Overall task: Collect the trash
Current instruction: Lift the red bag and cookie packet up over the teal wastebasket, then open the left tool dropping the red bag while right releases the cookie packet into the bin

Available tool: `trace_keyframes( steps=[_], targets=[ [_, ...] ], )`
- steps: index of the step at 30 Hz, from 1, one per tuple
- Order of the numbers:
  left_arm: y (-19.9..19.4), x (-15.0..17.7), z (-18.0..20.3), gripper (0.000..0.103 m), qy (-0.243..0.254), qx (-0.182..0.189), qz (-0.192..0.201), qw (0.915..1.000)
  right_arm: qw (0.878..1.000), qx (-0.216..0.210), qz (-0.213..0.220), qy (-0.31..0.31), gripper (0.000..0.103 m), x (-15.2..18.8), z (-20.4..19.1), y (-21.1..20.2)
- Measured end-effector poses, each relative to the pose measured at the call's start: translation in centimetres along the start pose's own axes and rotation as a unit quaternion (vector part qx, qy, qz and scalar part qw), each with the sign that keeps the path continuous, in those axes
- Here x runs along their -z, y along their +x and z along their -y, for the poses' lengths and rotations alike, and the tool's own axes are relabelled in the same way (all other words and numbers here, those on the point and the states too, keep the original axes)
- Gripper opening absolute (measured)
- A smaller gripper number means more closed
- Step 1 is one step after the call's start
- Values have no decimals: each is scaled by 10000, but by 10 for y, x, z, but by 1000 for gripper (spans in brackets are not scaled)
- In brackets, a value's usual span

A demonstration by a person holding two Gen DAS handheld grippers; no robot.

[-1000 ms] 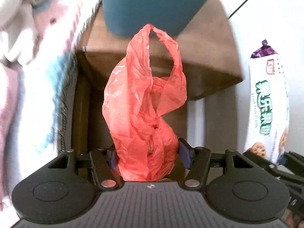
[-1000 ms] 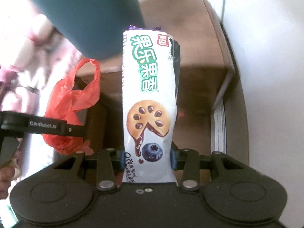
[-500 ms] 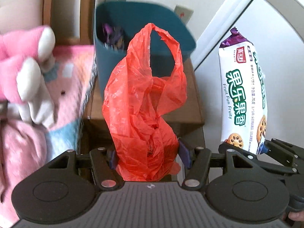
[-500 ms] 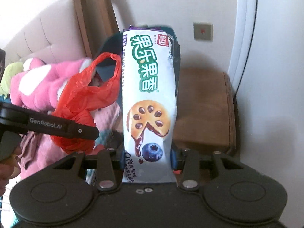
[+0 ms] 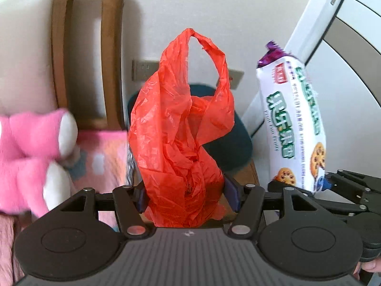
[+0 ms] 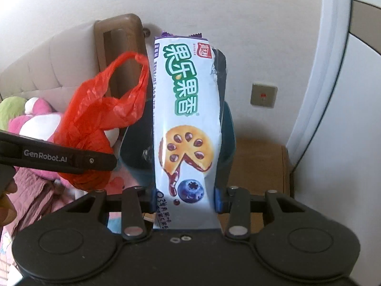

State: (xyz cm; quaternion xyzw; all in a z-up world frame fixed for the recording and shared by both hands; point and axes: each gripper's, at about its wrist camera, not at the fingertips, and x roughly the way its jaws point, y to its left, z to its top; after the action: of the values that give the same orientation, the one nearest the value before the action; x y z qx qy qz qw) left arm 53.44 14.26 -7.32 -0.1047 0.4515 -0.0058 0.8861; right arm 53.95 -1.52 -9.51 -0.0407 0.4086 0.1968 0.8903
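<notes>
While L jaws grip red bag [image 5: 183,143], R jaws grip biscuit pack [image 6: 188,128], both upright lengthwise.

One crumpled red plastic bag [image 5: 183,143], one white biscuit wrapper [image 6: 188,128], one dark teal plastic bin [image 5: 228,147], one pink plush toy [image 5: 31,157], two wall plates [image 6: 263,94].

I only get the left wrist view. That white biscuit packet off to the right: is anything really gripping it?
Observer: Yes. The right wrist view shows the right gripper with its jaws closed on the lower end of the white biscuit packet.
Operator: Is the pink plush toy alone on the bed?
Observer: No. A green plush toy sits right beside it, on its left in the right wrist view.
</notes>
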Motion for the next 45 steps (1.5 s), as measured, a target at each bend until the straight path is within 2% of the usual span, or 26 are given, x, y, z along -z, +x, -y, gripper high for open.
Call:
trace_keyframes(
  steps=[7, 13, 17, 20, 30, 37, 45],
  targets=[
    [36, -50, -8, 61, 169, -170, -130, 9996, 9996, 178, -216, 38, 41, -45, -6, 49],
    [81, -69, -12, 61, 326, -373, -411, 9979, 9983, 360, -454, -65, 41, -61, -7, 96],
    [107, -70, -9, 61, 450, -531, -614, 9957, 9958, 538, -672, -314, 42, -62, -12, 123],
    [126, -71, -12, 61, 393, -488, -841, 9945, 9924, 708, -833, -559, 42, -60, -16, 143],
    [174, -56, -7, 61, 882, -606, -1266, 9862, 9849, 796, -1328, -774, 43, -44, -22, 184],
    [186, -49, 6, 62, 1354, -774, -1259, 9797, 9797, 901, -1510, -958, 48, -31, -35, 192],
    [187, -54, 8, 67, 1409, -707, -1209, 9801, 9838, 802, -1431, -719, 58, -32, -30, 190]
  ],
)
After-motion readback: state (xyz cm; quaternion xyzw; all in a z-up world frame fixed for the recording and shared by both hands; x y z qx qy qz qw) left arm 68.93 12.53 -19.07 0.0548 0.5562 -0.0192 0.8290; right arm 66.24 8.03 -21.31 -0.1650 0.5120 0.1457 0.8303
